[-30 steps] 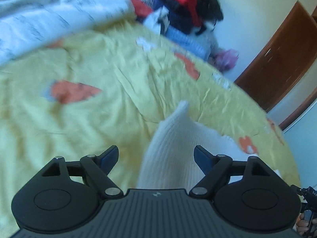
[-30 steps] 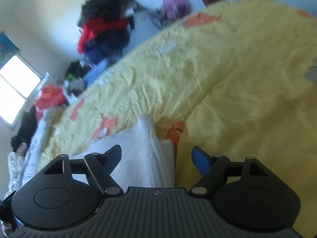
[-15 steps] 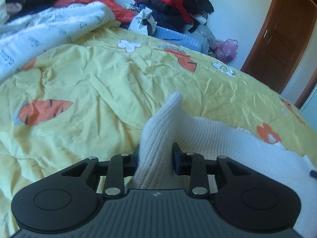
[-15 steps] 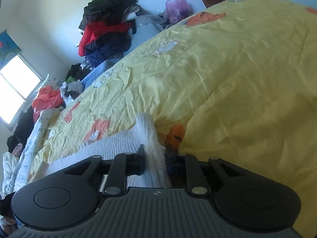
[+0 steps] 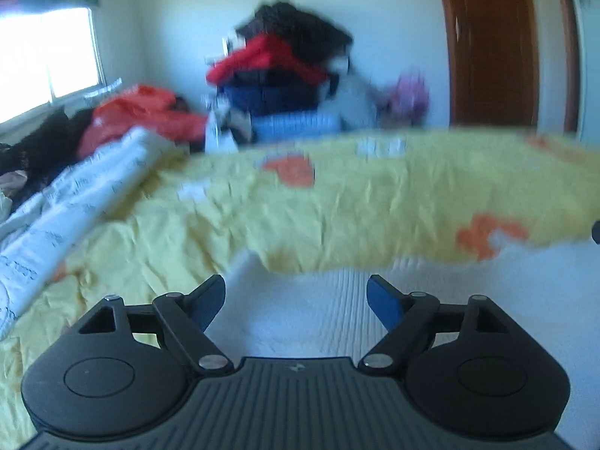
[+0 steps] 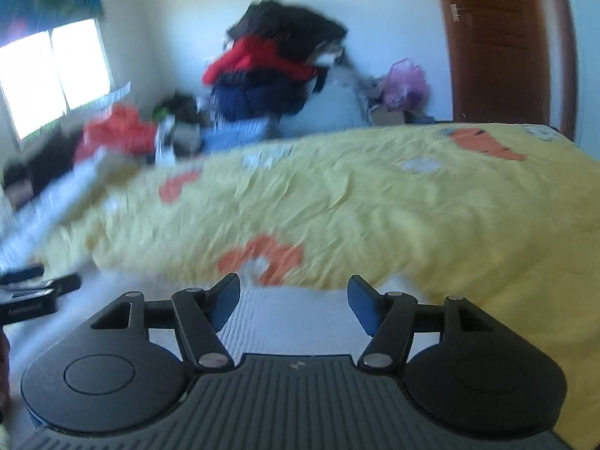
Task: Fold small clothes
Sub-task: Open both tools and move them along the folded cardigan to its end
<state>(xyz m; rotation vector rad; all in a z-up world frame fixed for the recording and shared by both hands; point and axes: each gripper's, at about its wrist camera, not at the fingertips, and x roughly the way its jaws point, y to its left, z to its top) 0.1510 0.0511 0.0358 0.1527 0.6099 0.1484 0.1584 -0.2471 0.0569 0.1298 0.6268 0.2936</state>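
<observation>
White ribbed knit garment (image 5: 322,311) lies flat on the yellow bedspread (image 5: 337,217), filling the lower middle and lower right of the left wrist view; in the right wrist view it runs across the lower left and centre, just ahead of the claw. Far edge looks folded over, a small peak at its left end. Both views blurred.

Handling, as a judgement: soft, light, limp knit. It will sag and bunch rather than hold a crease, and the ribbing gives the pads good purchase. Best hold is a pinch at a corner or along a doubled edge, 1 claw at each end, so the cloth can be lifted level.

Left gripper (image 5: 296,302): jaws have just been opening and stand wide apart, the knit below and between them but not pinched. Right gripper (image 6: 294,300): jaws also just been opening, now apart, nothing clamped, cloth lying beneath. The left gripper's tip shows at the left edge of the right wrist view.

Outward: bedspread carries orange carrot prints. White printed quilt (image 5: 67,210) at left. Heap of red and dark clothes (image 5: 285,75) against the far wall in the upper centre, brown door (image 5: 495,45) upper right, bright window (image 5: 45,60) upper left.
</observation>
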